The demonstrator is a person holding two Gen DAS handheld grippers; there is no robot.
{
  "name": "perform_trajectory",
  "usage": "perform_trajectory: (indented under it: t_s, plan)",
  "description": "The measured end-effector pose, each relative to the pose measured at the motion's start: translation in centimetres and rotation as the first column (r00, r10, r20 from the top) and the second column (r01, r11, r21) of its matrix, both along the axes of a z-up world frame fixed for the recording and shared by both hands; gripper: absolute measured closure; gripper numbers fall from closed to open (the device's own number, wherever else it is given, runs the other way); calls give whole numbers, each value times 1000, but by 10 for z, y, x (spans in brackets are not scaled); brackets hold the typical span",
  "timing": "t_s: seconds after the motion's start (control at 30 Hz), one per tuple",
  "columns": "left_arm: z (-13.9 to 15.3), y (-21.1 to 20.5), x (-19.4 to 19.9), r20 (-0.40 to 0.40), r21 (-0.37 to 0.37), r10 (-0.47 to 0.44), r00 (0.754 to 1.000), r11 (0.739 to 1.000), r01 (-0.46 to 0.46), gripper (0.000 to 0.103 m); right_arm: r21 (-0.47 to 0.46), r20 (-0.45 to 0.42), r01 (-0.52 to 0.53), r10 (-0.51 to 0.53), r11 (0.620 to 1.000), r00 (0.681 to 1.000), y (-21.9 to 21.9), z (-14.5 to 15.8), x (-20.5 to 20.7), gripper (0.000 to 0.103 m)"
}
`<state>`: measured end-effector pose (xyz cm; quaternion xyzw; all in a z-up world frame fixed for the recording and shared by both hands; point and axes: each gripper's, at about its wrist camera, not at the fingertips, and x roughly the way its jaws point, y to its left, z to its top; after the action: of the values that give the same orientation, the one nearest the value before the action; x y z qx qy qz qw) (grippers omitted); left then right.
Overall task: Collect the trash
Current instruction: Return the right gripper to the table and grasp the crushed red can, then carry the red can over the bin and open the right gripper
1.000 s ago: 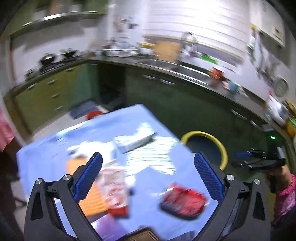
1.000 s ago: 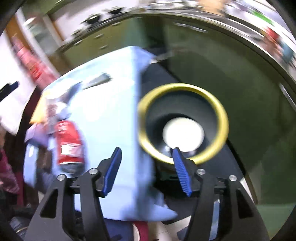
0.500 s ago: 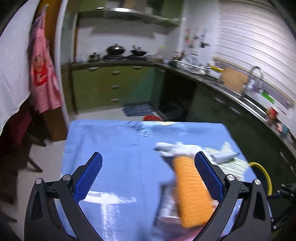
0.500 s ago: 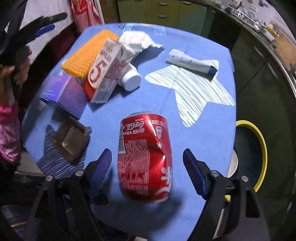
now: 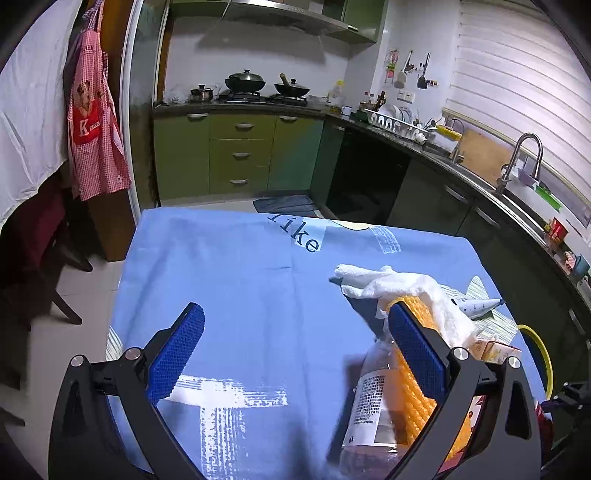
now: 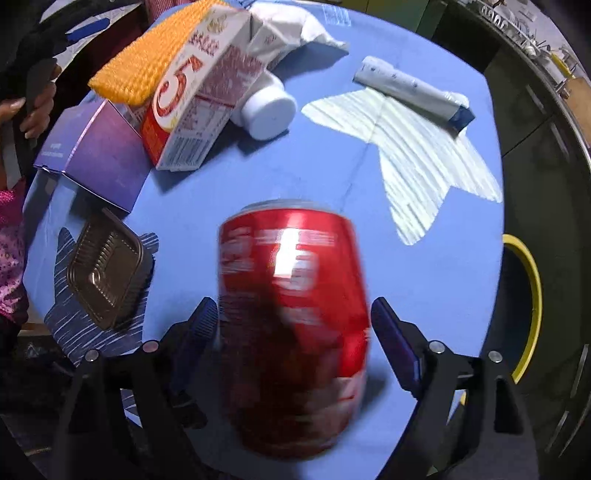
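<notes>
Green kitchen cabinets point(image 5: 240, 151) and a stove with pans stand behind your blue tablecloth point(image 5: 236, 280), where the trash lies. Your left gripper point(image 5: 295, 354) hangs over bare cloth with its jaws spread wide and nothing between them; the pile sits off to its right.

Going left to right in the right wrist view: a brown plastic tray point(image 6: 109, 278) lies at the near left edge, with a purple box point(image 6: 96, 155) just beyond it. An orange sponge point(image 6: 147, 62) leans against a red and white carton point(image 6: 195, 110), and a white bottle point(image 6: 266, 110) pokes out from under the carton, cap toward you. A crumpled white tissue point(image 6: 291, 26) lies behind them. The red can point(image 6: 291, 328) lies on its side (blurred, so its dents are hard to judge) between the fingers of your right gripper point(image 6: 295, 332), whose jaws are parted on either side of it; the left pad looks close to touching, the right stands apart. Farther right lies a white tube point(image 6: 410, 92) on the pale striped print, and past the table edge sits the yellow-rimmed bin point(image 6: 530, 280).
</notes>
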<state>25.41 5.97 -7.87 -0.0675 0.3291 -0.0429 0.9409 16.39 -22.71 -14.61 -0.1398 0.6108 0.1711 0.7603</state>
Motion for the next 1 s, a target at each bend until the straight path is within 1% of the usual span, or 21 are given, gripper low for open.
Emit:
perform_trajectory:
  t_s: [0.03,0.3,0.4,0.47,0.53,0.57,0.63,0.67,0.7,0.77,0.87,0.9,1.0]
  plan:
    - [1,-2,0,-1,1,0,1000,1000,0,5,0,-2,4,-4,1000,1000,1,-2,0,30]
    - [1,-8,-5,0,12,-10,1000,1000,10,5,41,10,32,-32,999,999,-10,0,-3,31]
    - [1,-9,-5,1,12,-7,1000,1000,7,5,86,34,61,-64,994,997,-23,14,1,31]
    - [0,-9,-5,-1,11,-7,1000,1000,7,5,122,68,106,-114,987,991,-44,31,3,31]
    - [0,-10,-5,-2,12,-7,1000,1000,7,5,140,109,179,-195,974,975,-73,48,8,30]
    - [0,-10,-5,-2,13,-7,1000,1000,7,5,142,129,224,-242,964,962,-90,55,12,30]
    - [1,-12,-6,-1,18,-9,1000,1000,9,5,141,146,318,-337,938,930,-128,60,21,30]
    - [1,-13,-6,-1,19,-11,1000,1000,11,5,137,143,363,-381,921,913,-144,58,26,30]
    - [0,-14,-6,0,20,-15,1000,1000,15,5,131,135,426,-441,895,887,-170,53,34,30]
    - [0,-16,-6,1,23,-18,1000,1000,18,5,110,113,502,-512,858,851,-200,39,49,30]
    - [0,-19,-6,-1,29,-22,1000,999,22,5,77,52,601,-605,795,794,-248,2,66,30]
    - [-1,-20,-6,-2,31,-23,1000,999,23,5,65,36,622,-624,781,780,-257,-11,70,30]
    - [-2,-21,-5,-9,33,-24,1000,999,25,5,54,5,646,-647,761,762,-268,-36,81,30]
